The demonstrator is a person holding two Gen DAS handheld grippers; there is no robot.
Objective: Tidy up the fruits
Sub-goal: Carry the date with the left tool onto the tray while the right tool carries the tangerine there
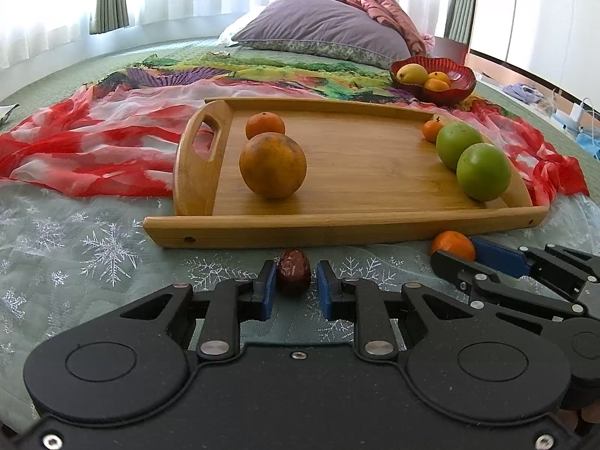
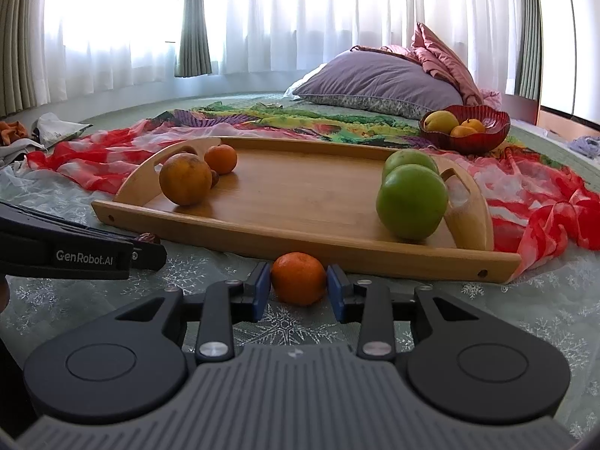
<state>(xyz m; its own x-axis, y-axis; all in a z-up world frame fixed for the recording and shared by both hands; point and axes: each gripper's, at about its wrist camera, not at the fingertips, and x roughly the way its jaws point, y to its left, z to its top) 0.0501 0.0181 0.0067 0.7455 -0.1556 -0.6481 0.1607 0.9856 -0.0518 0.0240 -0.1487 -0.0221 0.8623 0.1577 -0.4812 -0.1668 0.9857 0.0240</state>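
Note:
A dark red date (image 1: 293, 270) lies on the snowflake cloth in front of the wooden tray (image 1: 337, 227), and my left gripper (image 1: 294, 281) is shut on it. Further right, a small mandarin (image 2: 299, 278) rests on the same cloth, with my right gripper (image 2: 299, 285) shut on it; its pads touch both sides. On the tray, a large orange (image 1: 272, 165) and a mandarin (image 1: 265, 124) sit at the left end. Two green apples (image 1: 483, 171) and another small mandarin (image 1: 432, 130) are at the right end.
A red bowl (image 1: 450, 93) with a yellow fruit and mandarins stands behind the tray's right end. Red-white and multicoloured scarves (image 1: 93, 150) lie around the tray on the bed. A purple pillow (image 1: 322, 26) lies at the back before curtained windows.

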